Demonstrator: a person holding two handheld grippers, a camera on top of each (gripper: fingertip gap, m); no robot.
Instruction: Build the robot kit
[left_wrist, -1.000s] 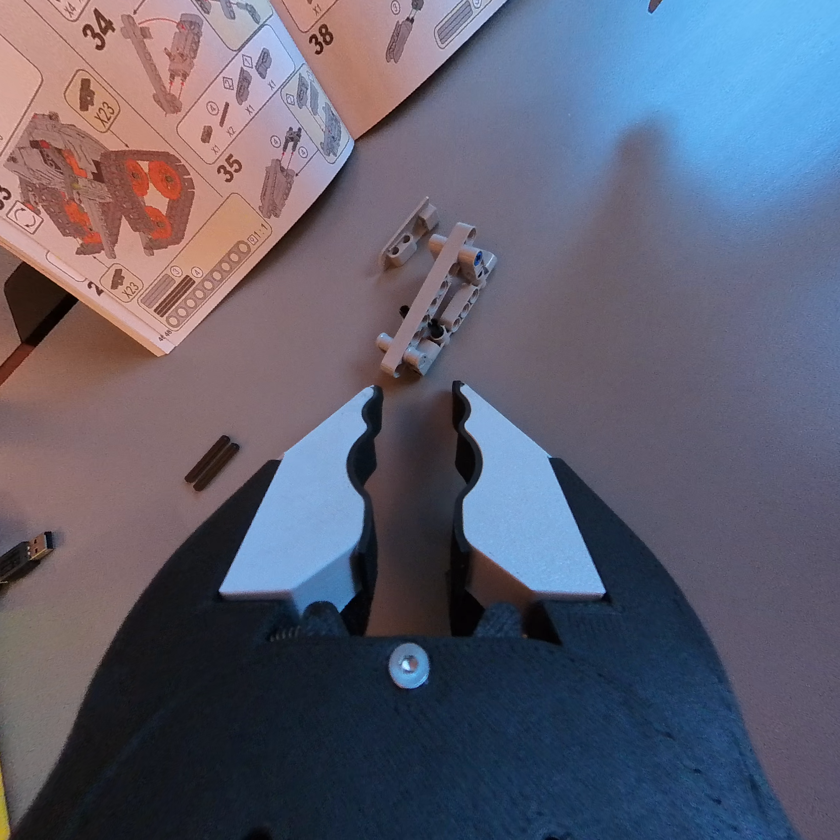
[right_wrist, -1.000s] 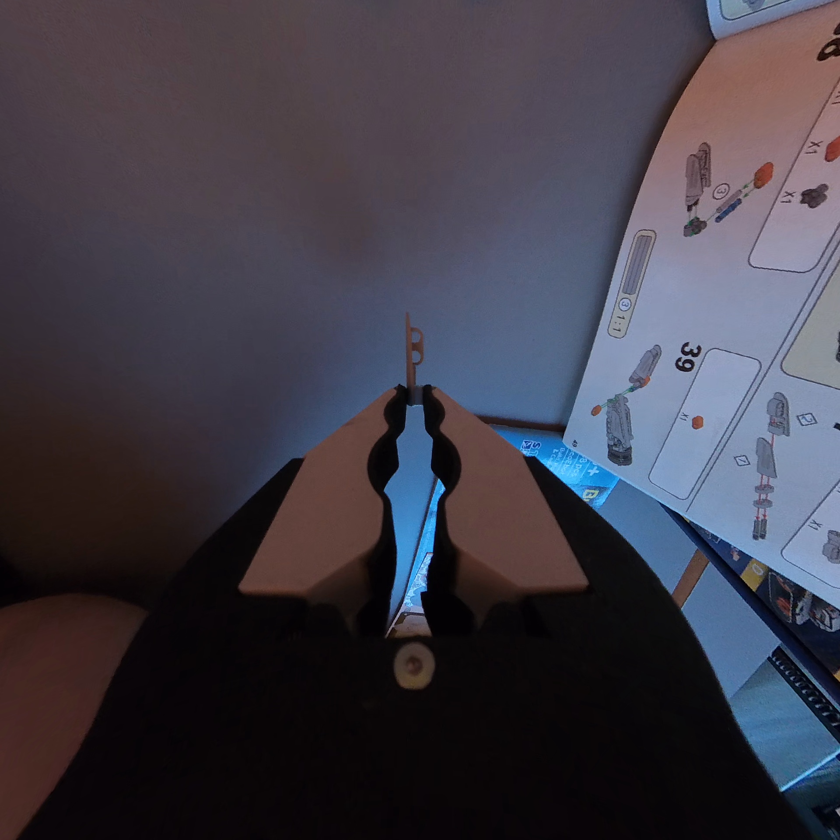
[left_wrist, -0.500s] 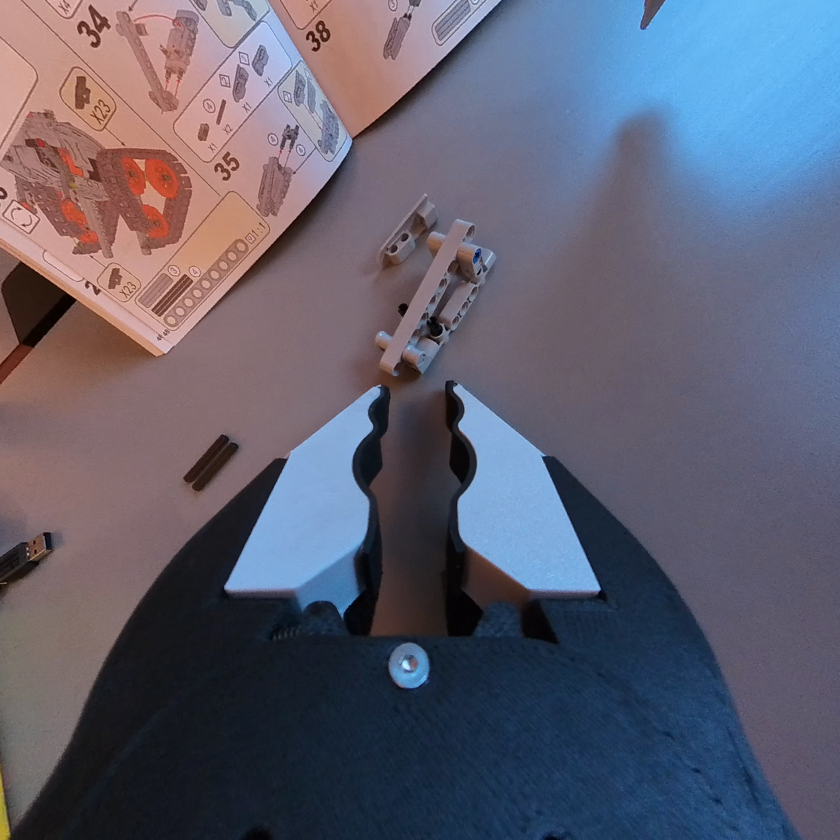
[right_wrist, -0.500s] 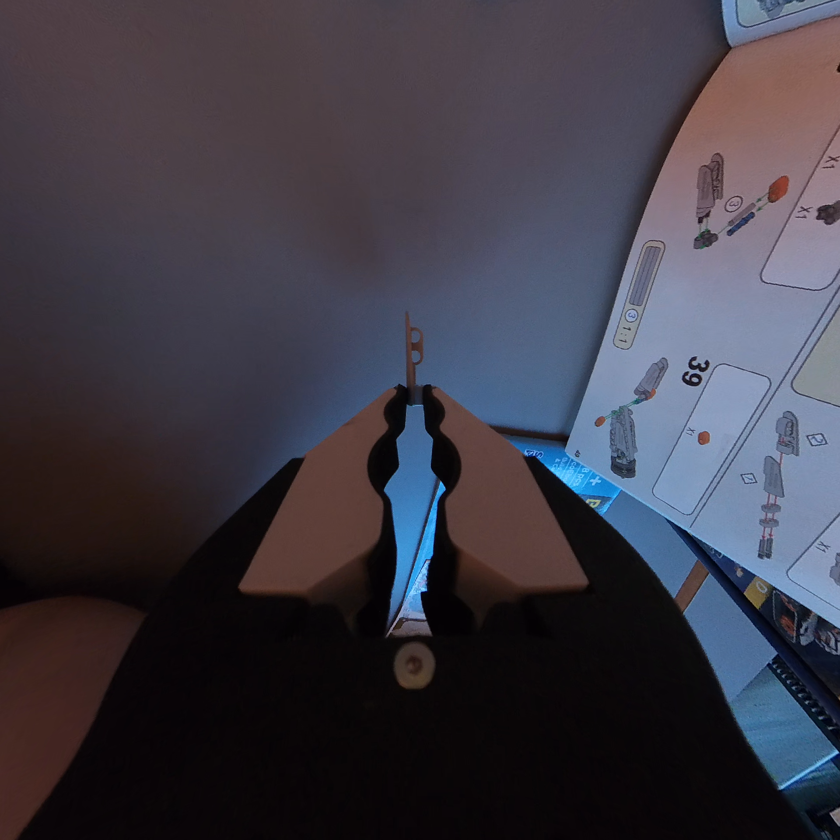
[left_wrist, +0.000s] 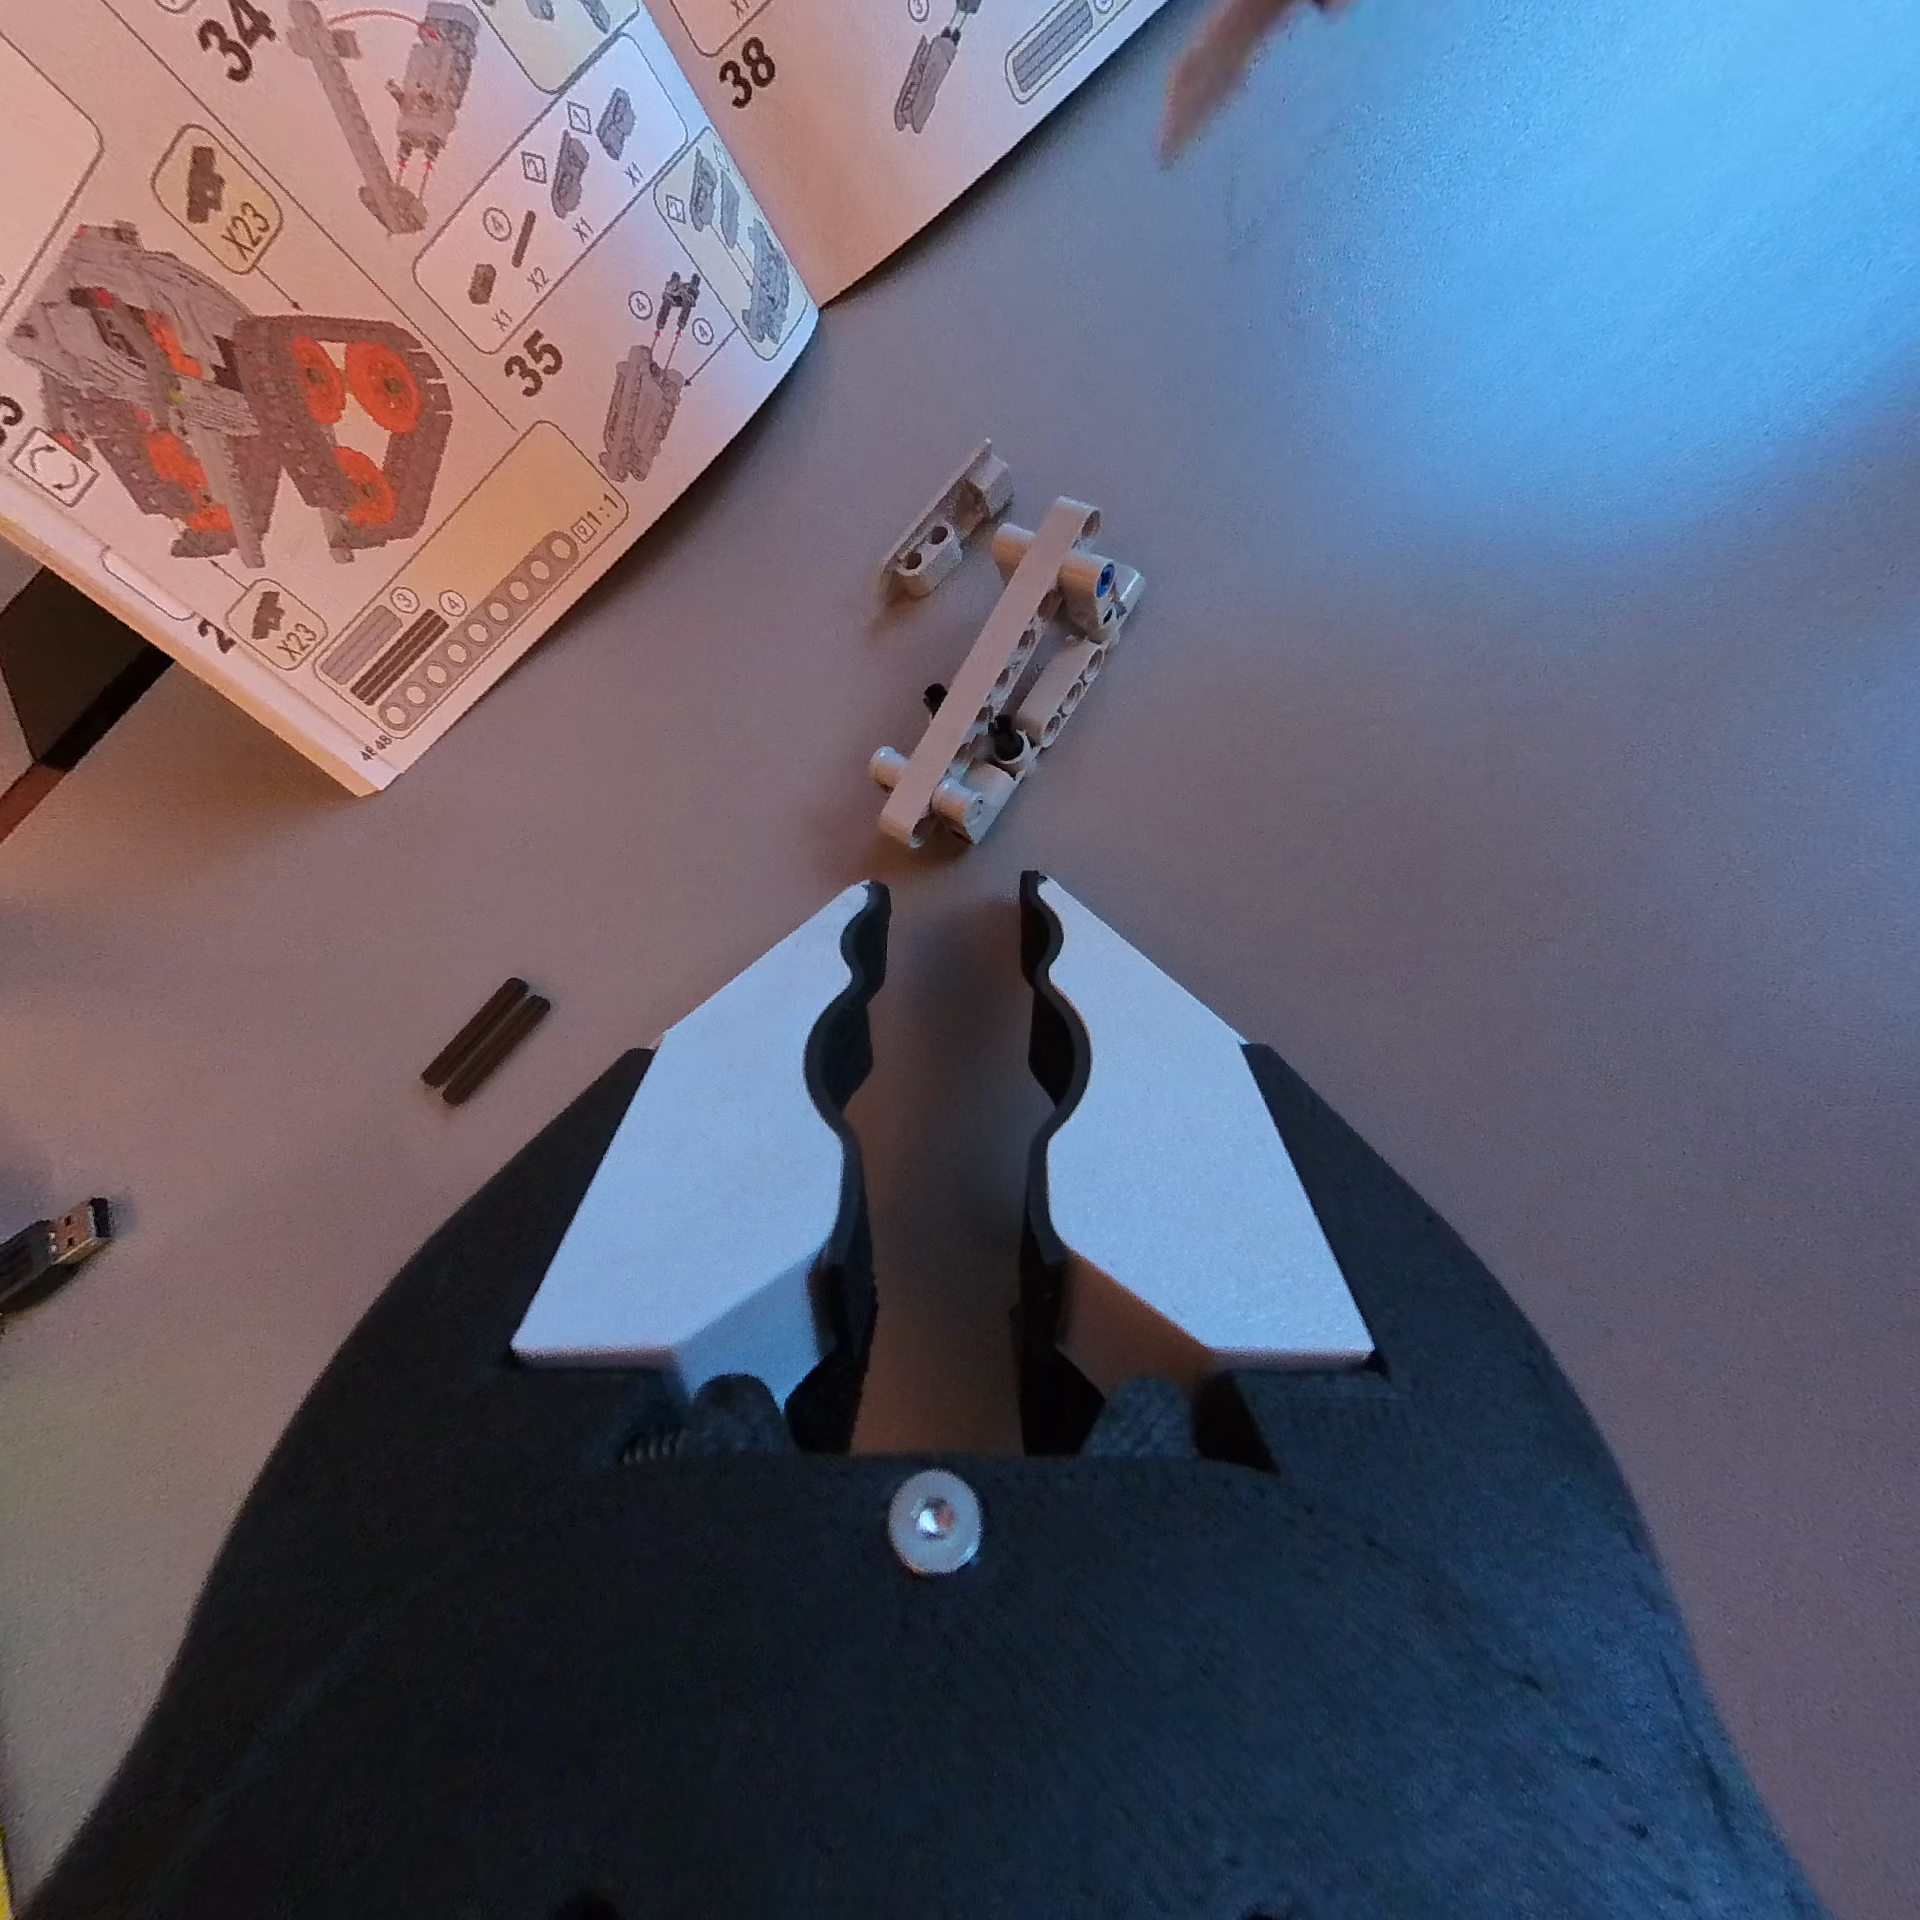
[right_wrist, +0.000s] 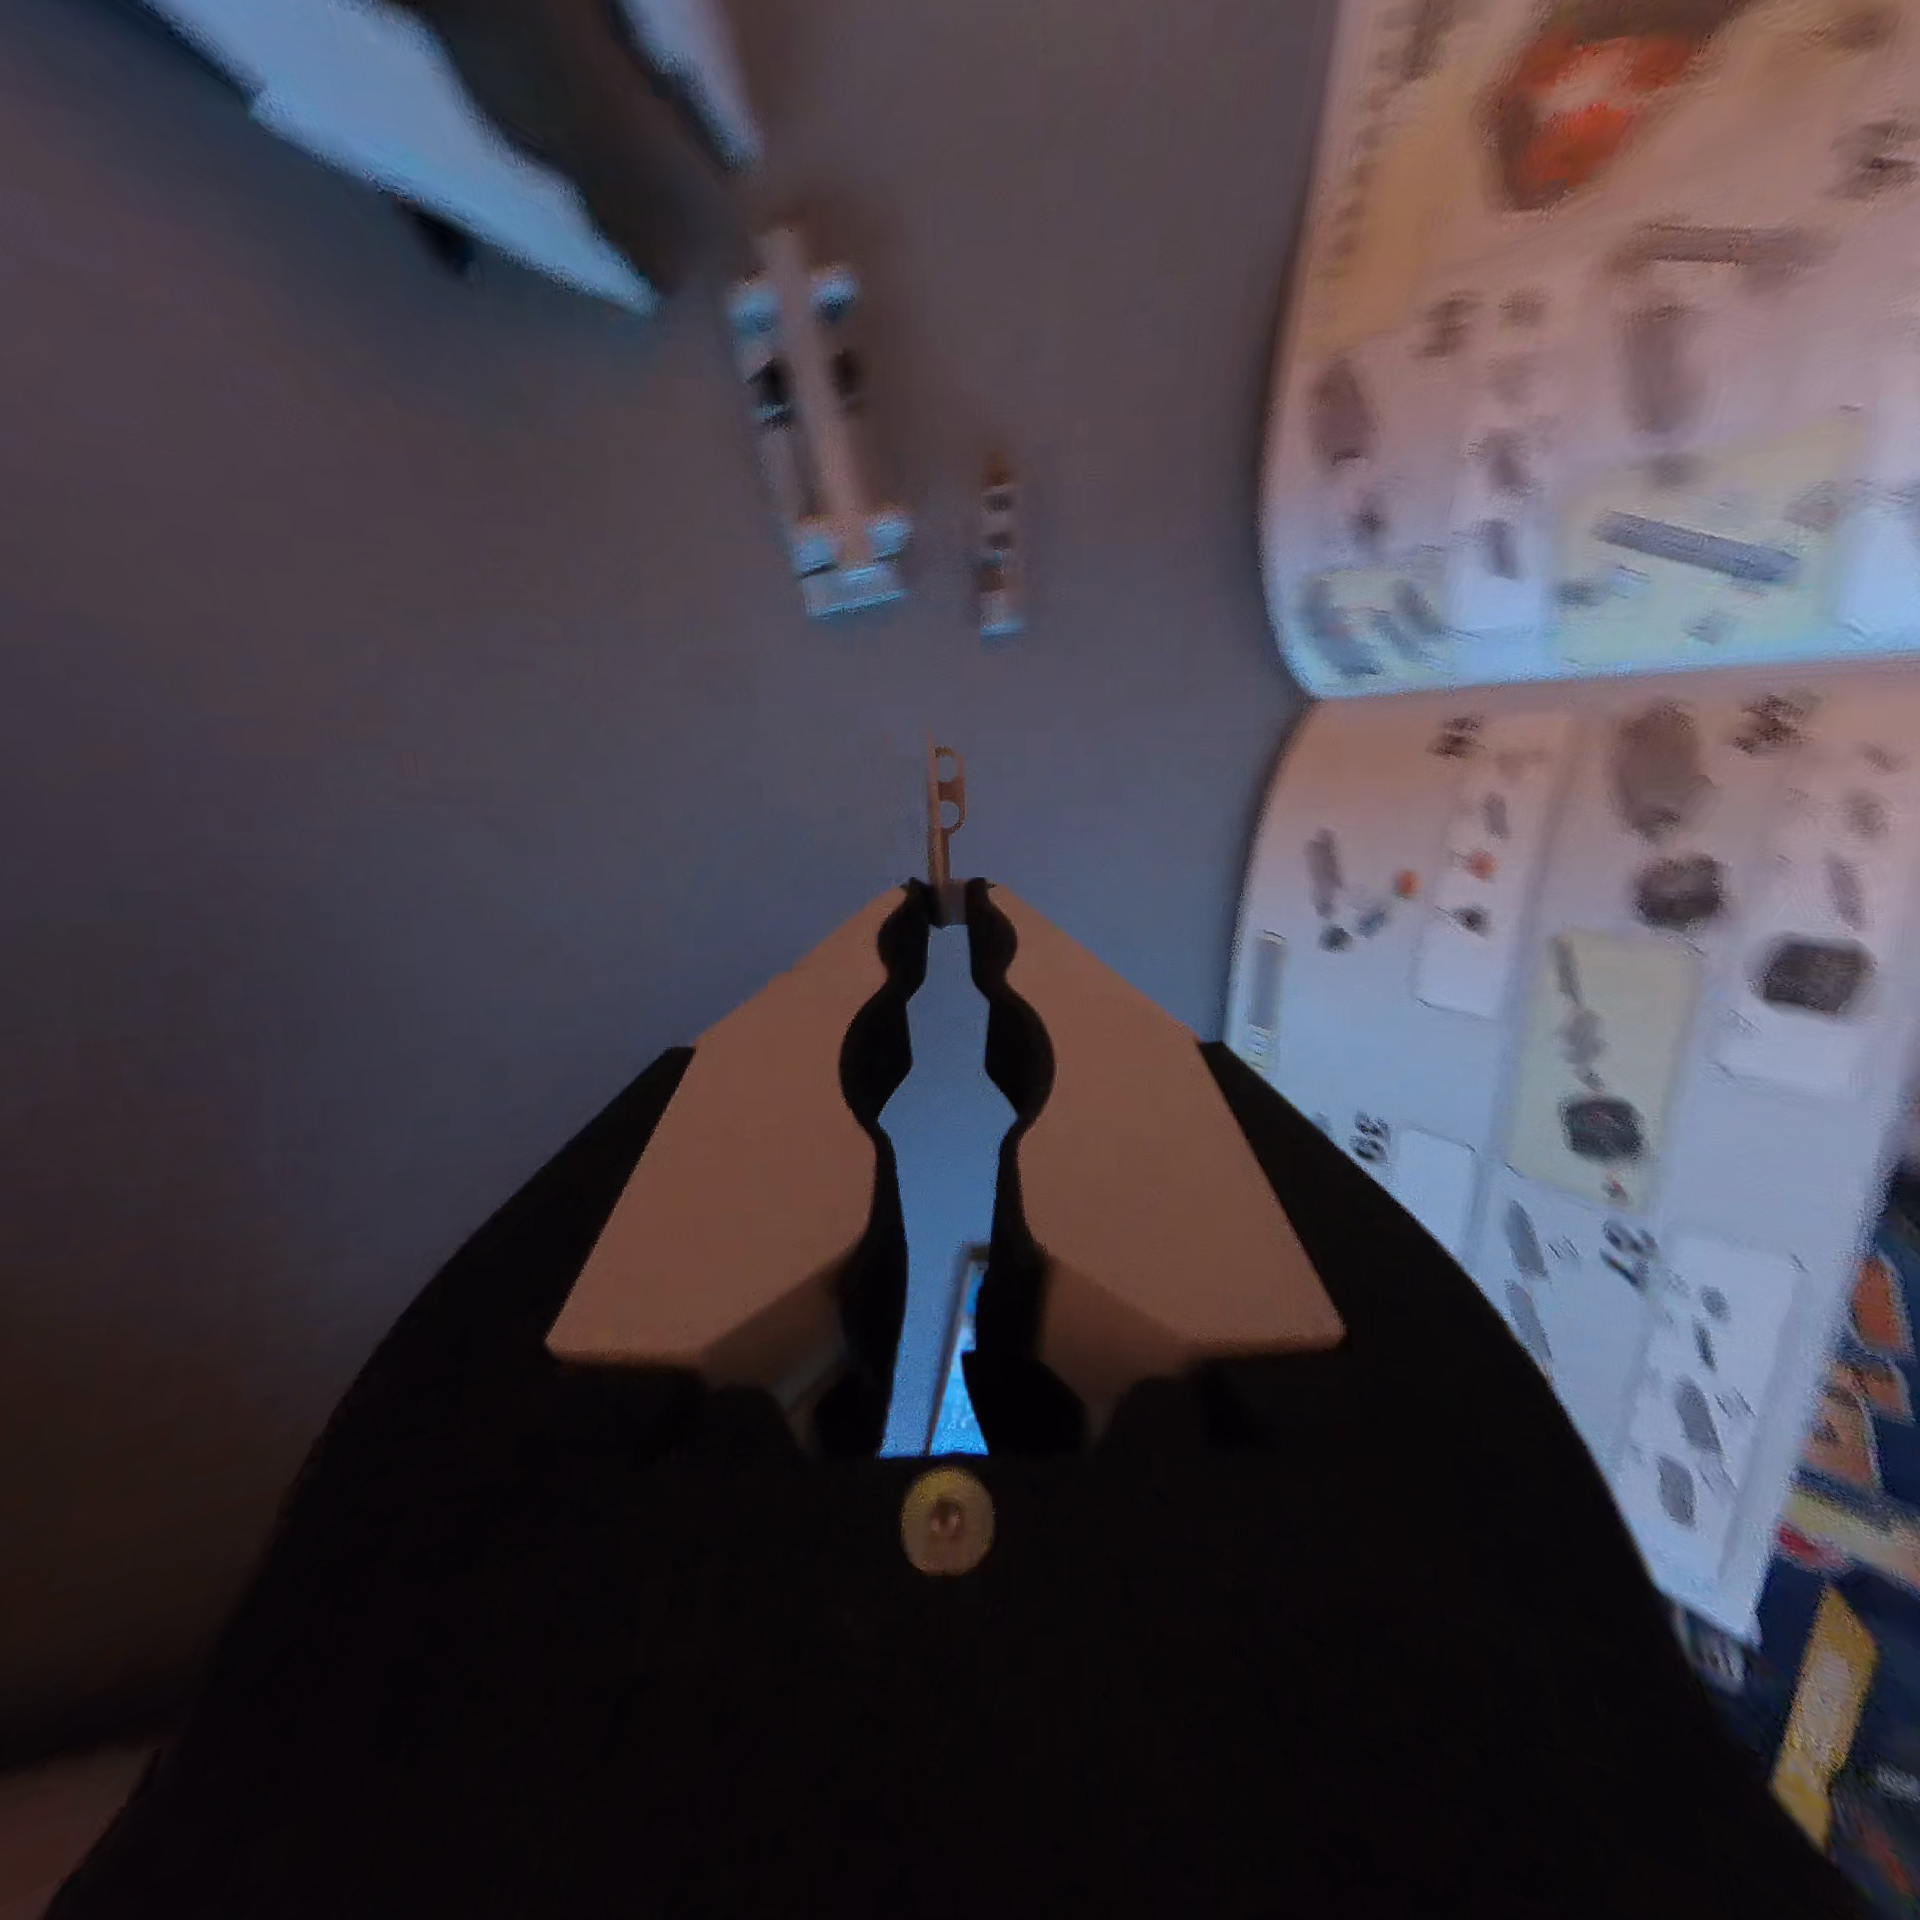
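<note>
A grey beam assembly (left_wrist: 1003, 670) with a blue pin lies on the grey table just ahead of my left gripper (left_wrist: 954, 894), which is open and empty, its tips a short way from the assembly's near end. A small loose grey piece (left_wrist: 945, 520) lies beside the assembly. My right gripper (right_wrist: 945, 894) is shut on a thin grey holed piece (right_wrist: 945, 821) that sticks out past its tips. In the blurred right wrist view the assembly (right_wrist: 816, 426) and the small piece (right_wrist: 1000, 545) lie ahead, with the left gripper (right_wrist: 457, 166) beyond them.
An open instruction booklet (left_wrist: 343, 343) lies at the upper left; it also shows in the right wrist view (right_wrist: 1579, 644) on the right. Two black axles (left_wrist: 485, 1041) and a USB plug (left_wrist: 62, 1236) lie to the left. A blurred shape (left_wrist: 1216, 73) is at the top. Some 15 centimetres of space lies between my two pairs of fingers.
The right gripper has swung quickly with its thin piece, so the assembly, the left gripper and more of the booklet now show. The left gripper has hardly moved.
</note>
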